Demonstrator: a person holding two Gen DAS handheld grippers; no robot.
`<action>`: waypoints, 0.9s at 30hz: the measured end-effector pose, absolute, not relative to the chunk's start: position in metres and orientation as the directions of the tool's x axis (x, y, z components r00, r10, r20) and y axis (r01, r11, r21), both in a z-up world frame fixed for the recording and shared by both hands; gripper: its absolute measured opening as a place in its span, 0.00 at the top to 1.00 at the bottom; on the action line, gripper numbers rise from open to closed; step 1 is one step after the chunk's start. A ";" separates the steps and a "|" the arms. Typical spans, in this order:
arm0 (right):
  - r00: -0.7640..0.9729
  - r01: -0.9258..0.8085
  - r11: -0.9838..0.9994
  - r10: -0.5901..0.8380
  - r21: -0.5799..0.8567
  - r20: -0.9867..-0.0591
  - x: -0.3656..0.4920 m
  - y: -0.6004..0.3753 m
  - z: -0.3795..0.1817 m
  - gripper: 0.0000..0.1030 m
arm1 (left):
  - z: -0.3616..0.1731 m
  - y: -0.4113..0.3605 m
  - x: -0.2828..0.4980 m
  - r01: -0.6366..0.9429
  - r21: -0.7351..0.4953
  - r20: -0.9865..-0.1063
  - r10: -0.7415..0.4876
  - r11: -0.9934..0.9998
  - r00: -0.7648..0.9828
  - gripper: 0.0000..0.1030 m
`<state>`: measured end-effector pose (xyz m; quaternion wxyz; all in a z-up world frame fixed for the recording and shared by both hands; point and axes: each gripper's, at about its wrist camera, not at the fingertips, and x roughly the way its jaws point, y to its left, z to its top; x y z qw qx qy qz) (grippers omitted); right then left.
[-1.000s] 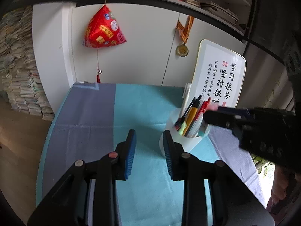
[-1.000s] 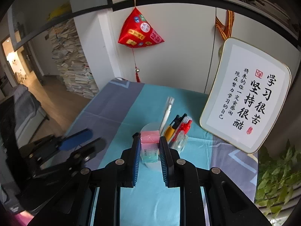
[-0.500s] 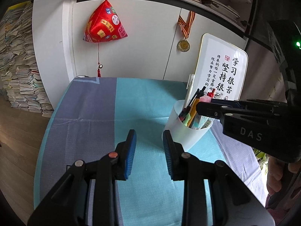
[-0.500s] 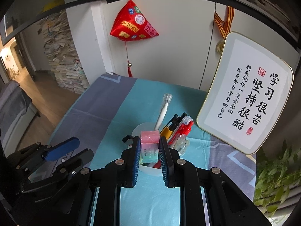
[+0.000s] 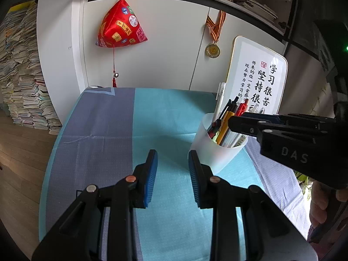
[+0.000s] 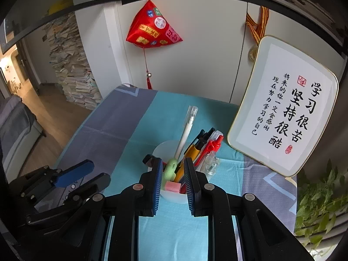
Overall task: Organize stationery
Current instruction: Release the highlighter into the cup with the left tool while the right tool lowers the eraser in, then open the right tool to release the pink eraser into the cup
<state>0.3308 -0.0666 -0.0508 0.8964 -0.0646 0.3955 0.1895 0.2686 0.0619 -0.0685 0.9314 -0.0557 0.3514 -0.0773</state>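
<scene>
Pink eraser [image 6: 172, 186] | lies inside white pen cup [image 6: 162, 152] | small, light, rubbery, grip its flat sides | right gripper [image 6: 173, 176] apart above it, empty | left gripper [image 5: 173, 167] apart, empty.

The cup [image 6: 162, 152] stood on the cloth-covered table [image 5: 104, 130], toward its right side, with pens [image 6: 202, 145] standing upright in it and an eraser [image 6: 173, 186] lying inside near the front wall. Behind and to the right of the cup leaned a framed sign [image 6: 285, 108] — its foot on the table, its top against the cabinet [image 5: 163, 54]. A tasselled ornament [image 5: 120, 27] hung on the cabinet front, above the table's back edge; a medal [image 5: 212, 50] hung to its right. Left of the table, stacked books [image 5: 24, 82] rose from the floor. A plant [image 6: 322, 200] sat off the table's right edge.
</scene>
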 end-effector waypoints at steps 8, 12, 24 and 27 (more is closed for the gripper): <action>0.635 -0.396 0.918 0.301 0.034 -0.711 0.316 -0.070 -0.038 0.79 | -0.062 0.059 0.264 0.109 -0.154 -0.638 -0.183 0.982 0.748 0.74; 0.645 -0.396 0.918 0.301 0.030 -0.703 0.307 -0.072 -0.031 0.79 | -0.054 0.057 0.258 0.112 -0.149 -0.628 -0.182 0.982 0.757 0.73; 0.713 -0.327 0.945 0.265 0.026 -0.649 0.253 -0.095 0.003 0.79 | -0.009 0.050 0.211 0.124 -0.130 -0.551 -0.176 0.984 0.816 0.49; 0.728 -0.301 0.953 0.251 0.031 -0.638 0.233 -0.103 0.007 0.79 | 0.000 0.047 0.194 0.122 -0.122 -0.528 -0.168 0.985 0.832 0.41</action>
